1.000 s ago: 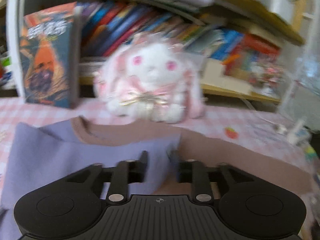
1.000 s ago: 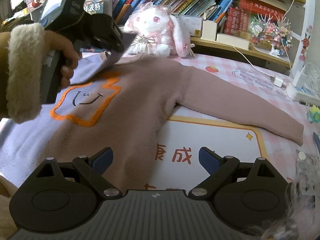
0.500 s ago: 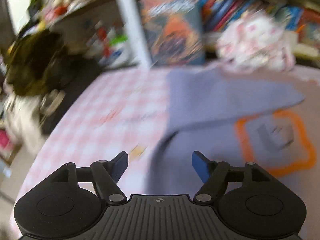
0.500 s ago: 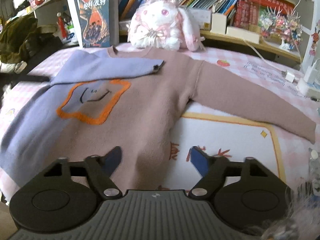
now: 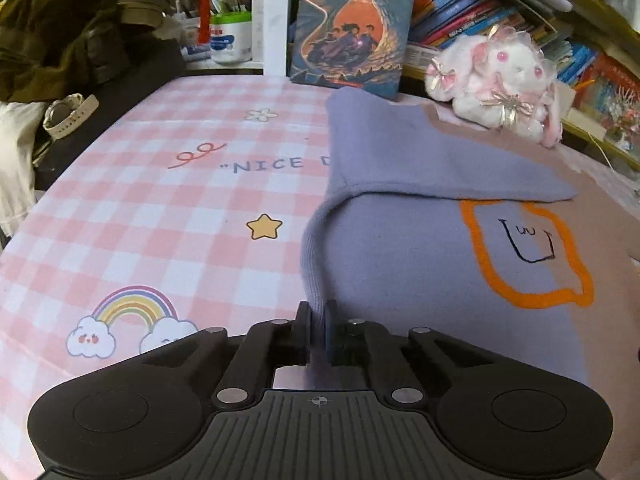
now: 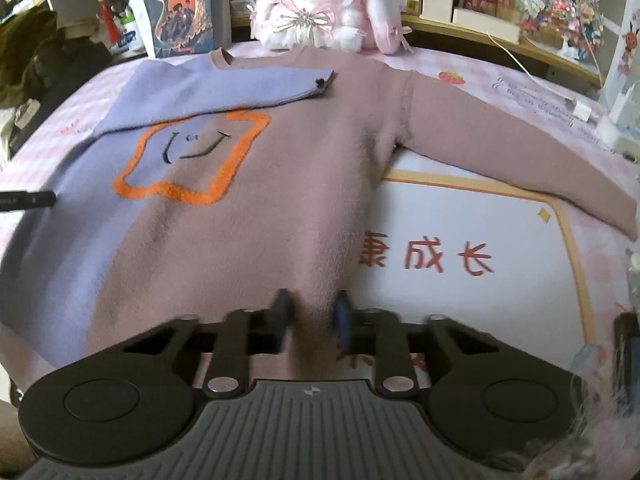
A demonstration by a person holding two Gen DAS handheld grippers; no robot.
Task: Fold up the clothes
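Mauve-lilac sweater (image 6: pixel 280 184), lilac sleeve (image 6: pixel 208 88) folded; left gripper (image 5: pixel 318 332) pinched its side edge, right gripper (image 6: pixel 310 316) half-closed around hem. Lift both evenly.

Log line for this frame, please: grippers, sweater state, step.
left gripper: shut on sweater purple side edge | right gripper: closing on hem, grip unclear | purple sleeve: folded across chest | pink sleeve: spread out
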